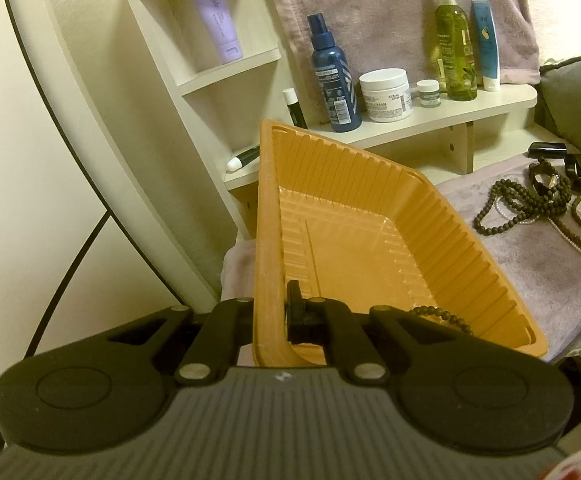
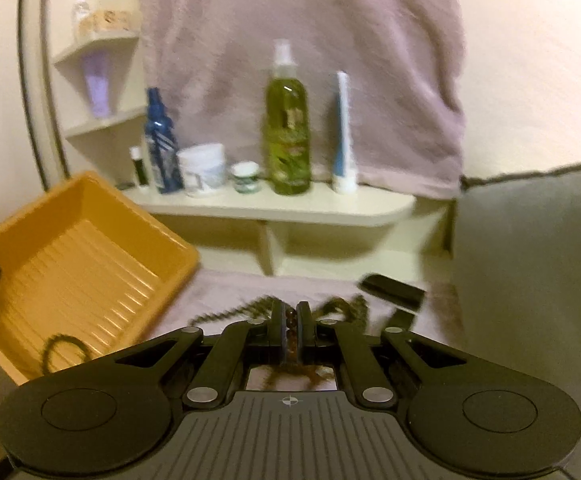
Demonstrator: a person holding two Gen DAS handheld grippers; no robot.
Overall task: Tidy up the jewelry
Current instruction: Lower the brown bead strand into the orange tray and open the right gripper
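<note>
Looking along my left gripper, I see my fingers clamped tight on the near rim of the orange tray, one pad inside the wall and one outside, with the tray tilted up off the lilac cloth. A dark bead bracelet lies in the tray's near corner. More jewelry, a heap of dark bead strands, sits on the cloth to the right, well apart from the tray. Bottles and jars stand on the cream shelf behind.

Along my right gripper, the picture is blurred, but my fingers are pressed nearly together on a reddish-brown bead strand, its ends dangling below them. The tray sits to my left, the bracelet inside it; the remaining strands lie just beyond my fingertips.
</note>
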